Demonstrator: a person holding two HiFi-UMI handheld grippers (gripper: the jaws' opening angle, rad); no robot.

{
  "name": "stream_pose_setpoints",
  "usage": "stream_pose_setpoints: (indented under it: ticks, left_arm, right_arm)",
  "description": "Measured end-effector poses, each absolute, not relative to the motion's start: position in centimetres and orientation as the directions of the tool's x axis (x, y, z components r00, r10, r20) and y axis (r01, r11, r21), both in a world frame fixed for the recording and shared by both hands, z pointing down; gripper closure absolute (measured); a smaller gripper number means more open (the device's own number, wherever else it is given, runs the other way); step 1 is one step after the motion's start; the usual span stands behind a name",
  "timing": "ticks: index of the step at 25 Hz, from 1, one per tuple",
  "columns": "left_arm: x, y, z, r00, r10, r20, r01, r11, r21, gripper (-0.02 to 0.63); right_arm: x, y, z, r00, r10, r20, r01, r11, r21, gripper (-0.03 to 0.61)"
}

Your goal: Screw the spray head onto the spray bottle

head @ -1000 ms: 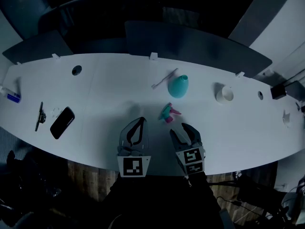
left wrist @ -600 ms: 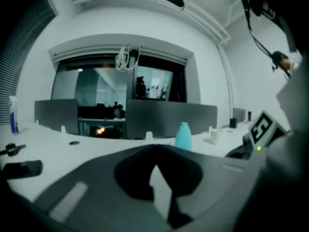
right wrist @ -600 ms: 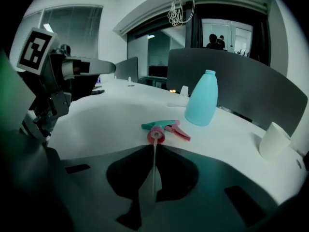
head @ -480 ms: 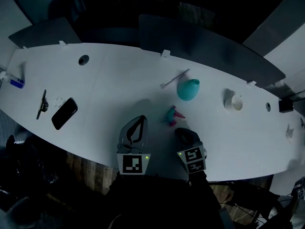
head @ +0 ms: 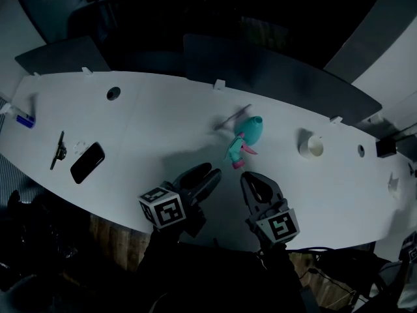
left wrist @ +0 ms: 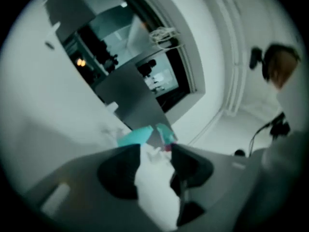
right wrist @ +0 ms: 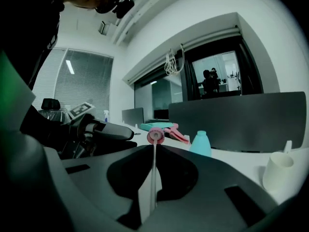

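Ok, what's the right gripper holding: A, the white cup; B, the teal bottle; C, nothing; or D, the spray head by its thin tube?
D: in the right gripper view the right gripper has its jaws shut on the tube hanging from the spray head, while the teal bottle and white cup stand untouched beyond it.

The spray bottle [head: 254,129] is standing on the table [head: 156,122], the spray head [head: 237,150] just before it; a cup [head: 315,146] is sitting to its right.
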State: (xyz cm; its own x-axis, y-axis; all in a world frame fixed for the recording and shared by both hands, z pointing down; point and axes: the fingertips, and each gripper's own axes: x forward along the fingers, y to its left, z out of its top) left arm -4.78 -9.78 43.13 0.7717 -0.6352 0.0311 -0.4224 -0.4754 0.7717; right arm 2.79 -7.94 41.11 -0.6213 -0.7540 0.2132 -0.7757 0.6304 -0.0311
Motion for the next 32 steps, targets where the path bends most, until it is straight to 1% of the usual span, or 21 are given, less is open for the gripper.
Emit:
stream_pose_setpoints:
  ticks: [2,4,5,7,10,16,21,22,24,25,29,32]
  left_arm:
    - [-3.7,-9.5,42.0,0.820,-0.563,-0.106,-0.186,-0.437,0.880,0.367]
    - [-3.0,-9.4,40.5,0.819,-0.521,-0.239,0.000,-0.417,0.909,0.326]
    - [-2.8,-9.3,39.9,0.812,-0.508,-0.288,0.063,-0.415,0.908,0.322]
    - [-2.3,-9.1,39.2,0.806,-0.488,-0.336,0.121,-0.418,0.900,0.322]
    - [-1.8,-8.8,39.0,0.810,-0.472,-0.348,0.138,-0.423,0.895,0.322]
    - [-2.1,-9.0,39.0,0.783,-0.503,-0.366,0.162,-0.404,0.900,0.322]
    - [-2.5,-9.2,39.1,0.762,-0.525,-0.378,0.175,-0.396,0.902,0.324]
    - [-2.5,-9.1,39.1,0.765,-0.521,-0.378,0.173,-0.399,0.900,0.333]
    - [-2.5,-8.9,39.1,0.771,-0.512,-0.378,0.169,-0.408,0.897,0.446]
    - [-2.5,-8.8,38.9,0.774,-0.506,-0.380,0.171,-0.411,0.895,0.463]
    - [-2.5,-8.8,38.7,0.790,-0.495,-0.362,0.150,-0.417,0.896,0.466]
    - [-3.1,-9.3,39.0,0.783,-0.530,-0.327,0.106,-0.405,0.908,0.468]
  right_arm:
    - [2.6,-7.7,39.8,-0.641,-0.749,0.167,-0.763,0.646,-0.031,0.555]
    - [2.3,-7.3,39.1,-0.665,-0.734,0.137,-0.744,0.667,-0.035,0.555]
    - [2.1,-7.1,39.0,-0.676,-0.726,0.130,-0.735,0.677,-0.038,0.555]
    - [1.7,-6.6,39.1,-0.692,-0.711,0.126,-0.720,0.693,-0.043,0.555]
    - [1.0,-6.0,39.2,-0.716,-0.688,0.124,-0.697,0.716,-0.051,0.555]
    - [-0.5,-4.9,39.3,-0.761,-0.636,0.131,-0.646,0.762,-0.050,0.555]
    - [-0.8,-4.7,39.4,-0.769,-0.625,0.132,-0.636,0.770,-0.056,0.555]
    - [-0.8,-4.8,39.5,-0.769,-0.624,0.136,-0.635,0.770,-0.056,0.555]
    - [-0.9,-4.8,39.8,-0.771,-0.621,0.142,-0.633,0.772,-0.057,0.555]
    - [-0.9,-4.8,39.8,-0.773,-0.619,0.140,-0.631,0.774,-0.061,0.555]
    - [-1.0,-4.8,39.7,-0.778,-0.614,0.131,-0.625,0.778,-0.068,0.555]
    - [-1.0,-5.1,39.7,-0.776,-0.618,0.127,-0.629,0.773,-0.083,0.554]
